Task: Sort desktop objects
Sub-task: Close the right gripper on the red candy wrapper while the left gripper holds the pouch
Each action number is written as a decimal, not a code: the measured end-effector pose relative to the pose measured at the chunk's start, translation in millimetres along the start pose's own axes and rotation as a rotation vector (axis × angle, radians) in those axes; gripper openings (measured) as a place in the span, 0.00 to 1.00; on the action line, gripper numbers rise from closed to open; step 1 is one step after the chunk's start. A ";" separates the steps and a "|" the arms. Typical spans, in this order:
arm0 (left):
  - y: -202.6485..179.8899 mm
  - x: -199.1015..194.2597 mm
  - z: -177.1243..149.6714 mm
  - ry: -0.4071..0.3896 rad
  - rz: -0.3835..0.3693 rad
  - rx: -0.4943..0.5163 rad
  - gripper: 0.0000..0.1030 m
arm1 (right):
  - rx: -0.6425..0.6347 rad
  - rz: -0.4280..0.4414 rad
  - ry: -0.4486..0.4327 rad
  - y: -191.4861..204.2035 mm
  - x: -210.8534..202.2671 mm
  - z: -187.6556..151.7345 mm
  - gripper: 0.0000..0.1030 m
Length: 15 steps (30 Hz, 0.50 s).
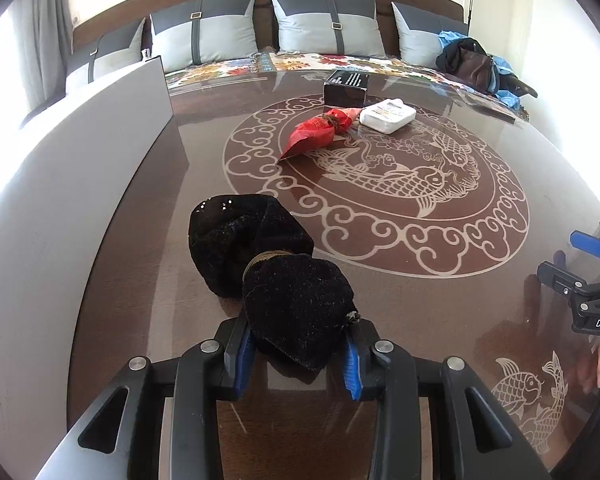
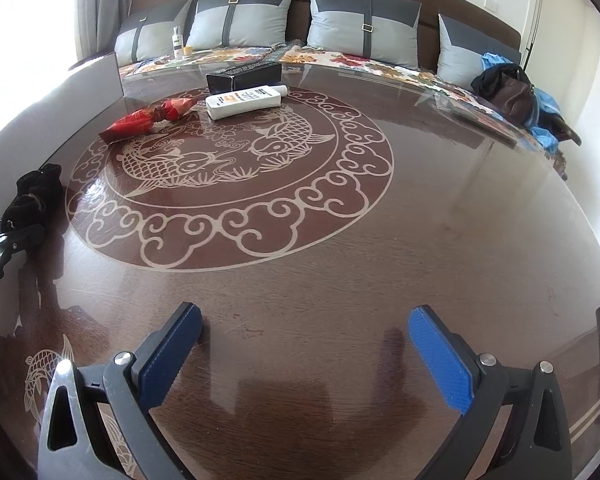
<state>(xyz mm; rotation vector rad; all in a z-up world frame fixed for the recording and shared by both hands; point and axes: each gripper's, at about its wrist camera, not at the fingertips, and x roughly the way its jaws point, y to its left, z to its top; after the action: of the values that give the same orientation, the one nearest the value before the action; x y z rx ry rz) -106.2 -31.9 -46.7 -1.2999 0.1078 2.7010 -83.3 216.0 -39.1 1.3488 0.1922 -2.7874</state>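
Note:
My left gripper (image 1: 298, 354) is shut on the near end of a black velvet pouch (image 1: 268, 264) tied with cord; the pouch rests on the glass-topped brown table (image 1: 400, 288) near its left edge. It also shows at the far left of the right wrist view (image 2: 34, 196). A red pouch (image 1: 320, 130) (image 2: 148, 118), a white bottle (image 1: 388, 114) (image 2: 244, 101) lying flat and a black box (image 1: 346, 87) (image 2: 244, 75) sit at the far side. My right gripper (image 2: 304, 336) is open and empty, low over the near table; it shows at the right edge of the left wrist view (image 1: 580, 256).
A grey panel (image 1: 80, 152) stands along the table's left side. Behind the table is a sofa with grey cushions (image 2: 240, 20), a floral cover, a brown bag (image 2: 508, 92) and blue cloth. A small bottle (image 2: 177, 42) stands at the back left.

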 end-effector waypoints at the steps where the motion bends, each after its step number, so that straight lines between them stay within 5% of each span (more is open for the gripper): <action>1: -0.1 -0.1 -0.2 -0.003 0.000 0.000 0.35 | -0.001 -0.002 -0.001 0.2 -0.1 -0.1 1.00; 15: 14.7 -18.9 -24.1 -0.029 -0.037 -0.024 0.35 | 0.042 0.059 0.054 -7.8 6.5 3.6 1.00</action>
<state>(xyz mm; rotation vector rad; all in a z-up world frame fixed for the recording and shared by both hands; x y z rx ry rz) -78.4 -51.3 -46.9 -1.2565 0.0481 2.6971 -90.9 223.4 -41.2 1.4151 0.0952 -2.7239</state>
